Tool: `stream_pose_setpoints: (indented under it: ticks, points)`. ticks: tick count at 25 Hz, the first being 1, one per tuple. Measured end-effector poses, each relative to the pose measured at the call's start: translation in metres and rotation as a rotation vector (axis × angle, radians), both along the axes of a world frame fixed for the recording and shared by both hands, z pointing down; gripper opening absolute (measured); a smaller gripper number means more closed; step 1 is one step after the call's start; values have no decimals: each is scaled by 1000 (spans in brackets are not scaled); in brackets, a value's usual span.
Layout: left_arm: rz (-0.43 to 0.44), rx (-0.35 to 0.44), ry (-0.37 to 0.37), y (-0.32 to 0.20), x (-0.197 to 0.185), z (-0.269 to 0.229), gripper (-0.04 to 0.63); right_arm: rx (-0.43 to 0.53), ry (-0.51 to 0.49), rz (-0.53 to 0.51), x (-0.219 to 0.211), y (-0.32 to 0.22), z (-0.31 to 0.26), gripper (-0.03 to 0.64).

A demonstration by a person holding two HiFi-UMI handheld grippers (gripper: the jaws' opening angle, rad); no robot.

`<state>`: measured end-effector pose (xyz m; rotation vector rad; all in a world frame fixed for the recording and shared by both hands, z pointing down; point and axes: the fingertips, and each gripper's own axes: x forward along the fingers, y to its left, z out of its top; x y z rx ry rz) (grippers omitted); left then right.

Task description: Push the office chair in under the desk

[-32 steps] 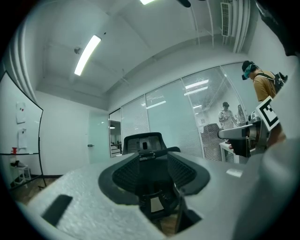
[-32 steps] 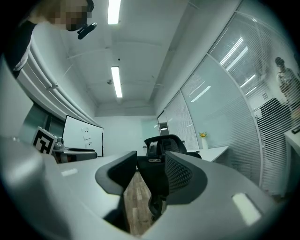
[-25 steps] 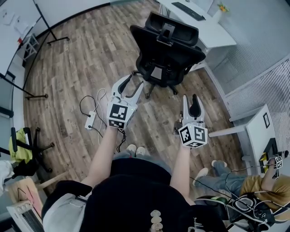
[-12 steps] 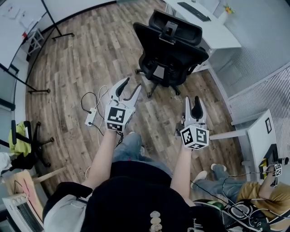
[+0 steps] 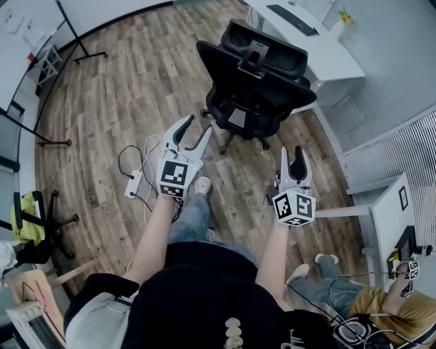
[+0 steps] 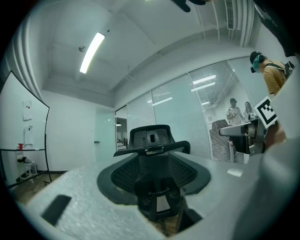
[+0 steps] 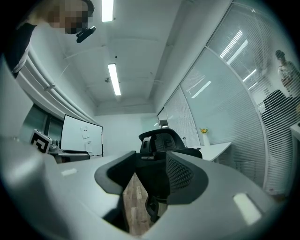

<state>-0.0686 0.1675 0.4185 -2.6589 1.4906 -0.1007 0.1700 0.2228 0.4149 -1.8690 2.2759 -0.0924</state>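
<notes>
Left gripper (image 5: pixel 196 127): fingers apart, nothing between. Right gripper (image 5: pixel 291 151): fingers apart, nothing between. Office chair (image 5: pixel 255 75) ahead of both fingertip pairs, untouched, backrest facing them. Desk (image 5: pixel 330 58) beyond chair.

On the office chair (image 5: pixel 255 82), the backrest hides the seat from the head view; the table (image 5: pixel 334 60) runs off the top edge; a person (image 5: pixel 381 315) is cut off bottom right.

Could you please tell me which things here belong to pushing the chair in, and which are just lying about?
For the job: office chair; desk; left gripper and right gripper, jaws open, short of the chair.
Lying about: power strip on the floor; keyboard on the desk; second chair at the left.
</notes>
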Motion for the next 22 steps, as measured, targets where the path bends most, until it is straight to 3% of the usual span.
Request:
stream_pose_setpoints:
  ticks: [22]
  points:
    - [122, 3, -38, -241, 38, -15, 198, 9, -3, 92, 19, -215, -20, 190]
